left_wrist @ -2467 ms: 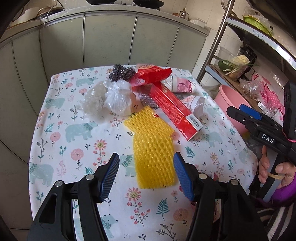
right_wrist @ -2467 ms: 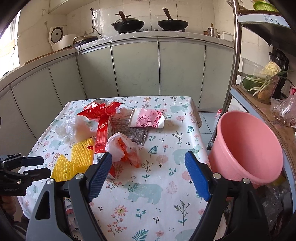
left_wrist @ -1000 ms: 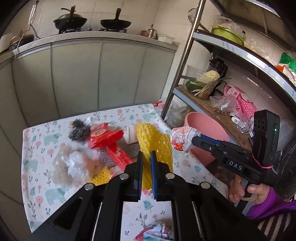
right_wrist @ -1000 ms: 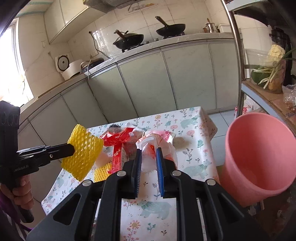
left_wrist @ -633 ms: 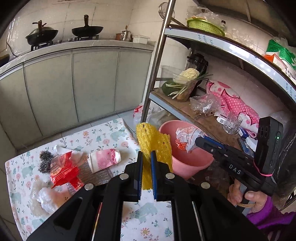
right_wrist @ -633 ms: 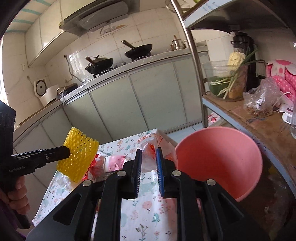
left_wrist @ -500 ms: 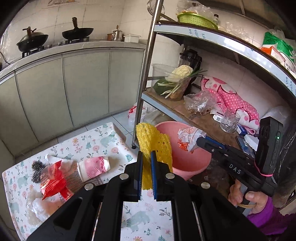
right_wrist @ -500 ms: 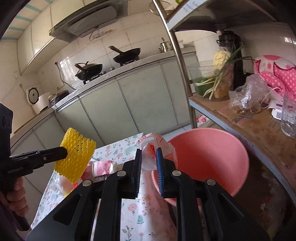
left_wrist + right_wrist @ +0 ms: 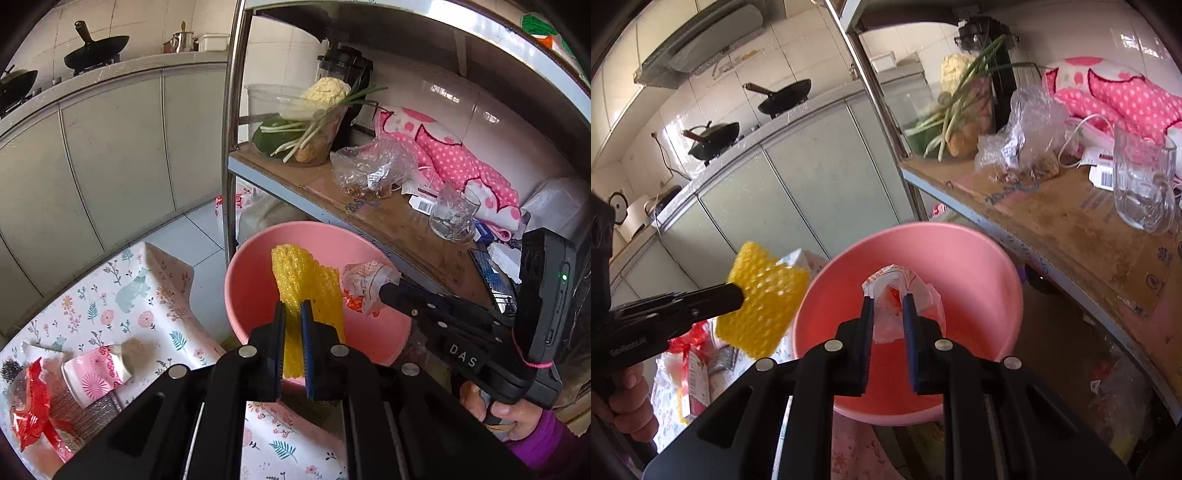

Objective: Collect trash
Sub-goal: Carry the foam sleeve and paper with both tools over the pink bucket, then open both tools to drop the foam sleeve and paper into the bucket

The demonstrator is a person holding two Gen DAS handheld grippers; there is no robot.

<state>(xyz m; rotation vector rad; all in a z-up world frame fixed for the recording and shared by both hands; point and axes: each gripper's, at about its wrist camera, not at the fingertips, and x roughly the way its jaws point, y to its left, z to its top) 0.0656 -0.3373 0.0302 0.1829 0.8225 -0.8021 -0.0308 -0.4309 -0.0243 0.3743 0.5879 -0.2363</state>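
yellow foam net (image 9: 303, 284) stands lengthwise upright in the clamped left tool (image 9: 292, 325) over pink bucket (image 9: 255, 295).

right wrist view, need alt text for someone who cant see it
The right hand-held gripper holds a crumpled white and orange wrapper over a pink basin. To its left, the left hand-held gripper holds yellow foam netting beside the basin.

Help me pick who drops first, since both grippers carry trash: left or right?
Right. The right gripper holds the crumpled wrapper over the pink bin. In that view, the left gripper holds its yellow foam net beside the rim.
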